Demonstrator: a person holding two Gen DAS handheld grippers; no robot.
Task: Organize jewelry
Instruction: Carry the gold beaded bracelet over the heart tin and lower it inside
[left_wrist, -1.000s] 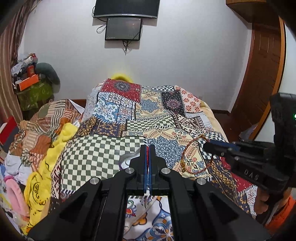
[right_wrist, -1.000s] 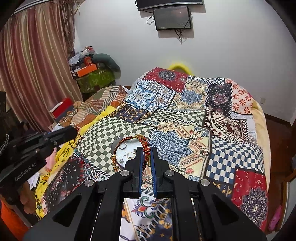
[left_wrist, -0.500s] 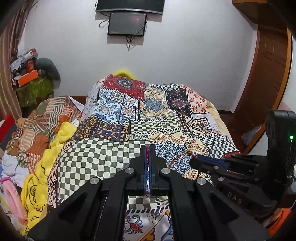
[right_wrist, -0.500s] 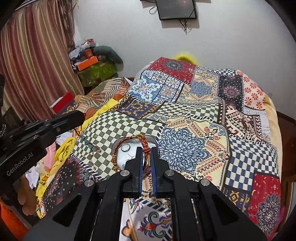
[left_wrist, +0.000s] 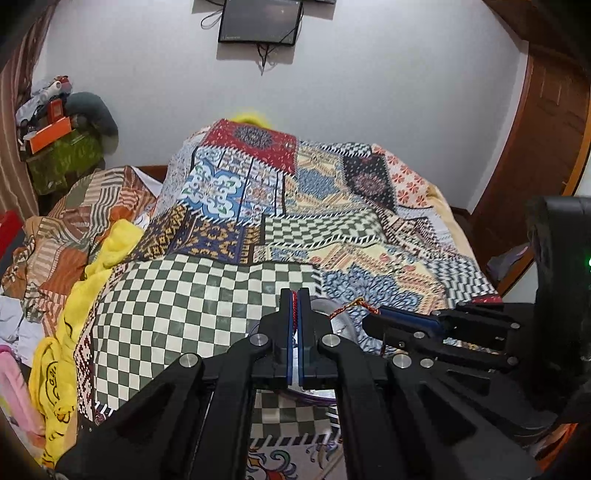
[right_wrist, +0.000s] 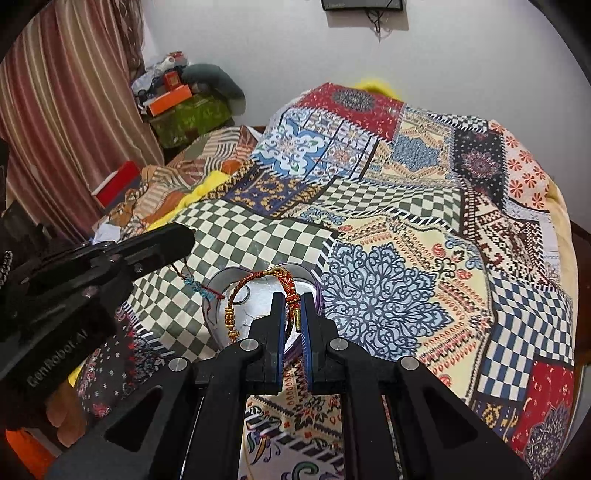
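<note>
Bracelet (right_wrist: 286, 286) of red-and-gold cord, clamped in my right hand-held gripper (right_wrist: 291, 317), hangs over the silver dish (right_wrist: 255, 314) at twelve o'clock, nearer than my left hand-held gripper (left_wrist: 294, 308), closed on red thread (left_wrist: 294, 306).

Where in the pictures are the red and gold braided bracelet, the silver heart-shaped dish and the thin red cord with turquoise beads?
Red and gold braided bracelet (right_wrist: 286, 283): right wrist view, braided band.
Silver heart-shaped dish (right_wrist: 258, 308): right wrist view, bare inner floor.
Thin red cord with turquoise beads (right_wrist: 197, 286): right wrist view, beads.
</note>
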